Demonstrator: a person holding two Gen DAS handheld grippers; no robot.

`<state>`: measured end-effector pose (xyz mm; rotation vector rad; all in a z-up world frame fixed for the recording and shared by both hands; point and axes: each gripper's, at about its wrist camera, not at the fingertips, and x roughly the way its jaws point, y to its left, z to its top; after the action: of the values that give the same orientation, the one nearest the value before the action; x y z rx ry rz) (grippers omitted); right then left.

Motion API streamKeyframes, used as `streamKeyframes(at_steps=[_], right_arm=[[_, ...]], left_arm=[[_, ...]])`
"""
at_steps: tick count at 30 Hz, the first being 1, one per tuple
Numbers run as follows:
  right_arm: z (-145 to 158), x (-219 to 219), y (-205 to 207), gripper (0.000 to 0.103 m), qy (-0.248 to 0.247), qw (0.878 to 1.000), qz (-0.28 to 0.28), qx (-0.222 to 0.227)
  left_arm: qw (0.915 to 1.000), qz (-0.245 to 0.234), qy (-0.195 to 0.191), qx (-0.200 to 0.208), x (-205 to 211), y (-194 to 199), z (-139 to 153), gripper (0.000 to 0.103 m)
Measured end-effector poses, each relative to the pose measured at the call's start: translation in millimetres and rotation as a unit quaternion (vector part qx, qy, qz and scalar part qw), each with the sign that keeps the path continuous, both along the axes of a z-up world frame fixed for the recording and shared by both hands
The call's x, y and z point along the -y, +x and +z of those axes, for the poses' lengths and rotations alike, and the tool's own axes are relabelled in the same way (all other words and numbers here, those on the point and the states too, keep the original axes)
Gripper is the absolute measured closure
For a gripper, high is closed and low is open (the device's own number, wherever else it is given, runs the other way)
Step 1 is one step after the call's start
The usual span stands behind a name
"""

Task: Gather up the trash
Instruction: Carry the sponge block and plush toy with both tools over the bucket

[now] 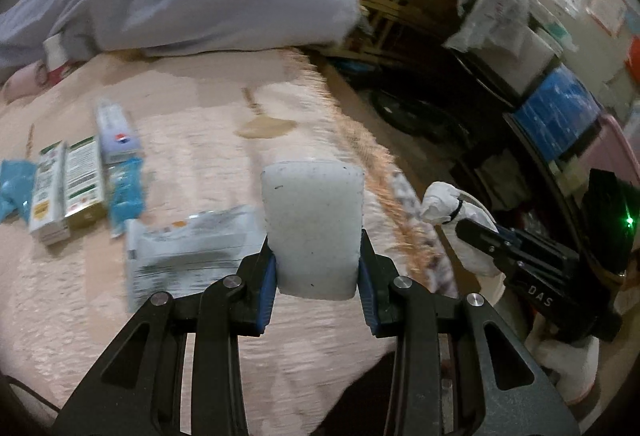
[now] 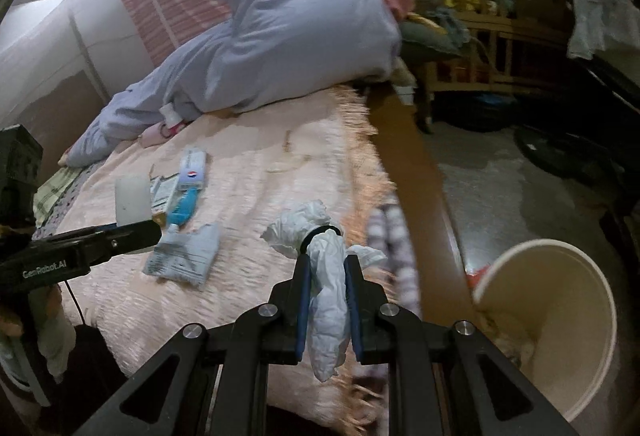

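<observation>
On the bed (image 2: 248,196) lies a crumpled blanket (image 2: 280,48) at the far end. Nearer, a group of small boxes (image 1: 68,188) and packets lies side by side, and a flat wrapper (image 2: 188,256) lies in front of them. The left hand-held gripper (image 1: 316,268) holds a block (image 1: 314,228) above the bed, to the left of the right hand-held gripper (image 2: 326,296), which holds a tied bundle (image 2: 326,276) over the bed's edge. To the right of the bed, on the floor, stands a bucket (image 2: 600,316). Behind it is a wooden rack (image 2: 480,24).

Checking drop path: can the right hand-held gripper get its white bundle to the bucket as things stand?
Probably yes. The right hand-held gripper grips the white bundle, and the open bucket sits close on its right past the bed edge, with nothing visible between.
</observation>
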<state>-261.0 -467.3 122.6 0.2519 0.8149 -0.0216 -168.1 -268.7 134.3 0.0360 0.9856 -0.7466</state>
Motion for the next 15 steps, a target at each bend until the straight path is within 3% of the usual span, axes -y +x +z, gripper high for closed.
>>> streamKeyframes(at_steps=[15], right_arm=[[-14, 79, -64, 0.087, 0.009, 0.996, -0.093, -0.013]], left_arm=[[0.995, -0.099, 0.011, -0.001, 97, -45, -11, 0.07]])
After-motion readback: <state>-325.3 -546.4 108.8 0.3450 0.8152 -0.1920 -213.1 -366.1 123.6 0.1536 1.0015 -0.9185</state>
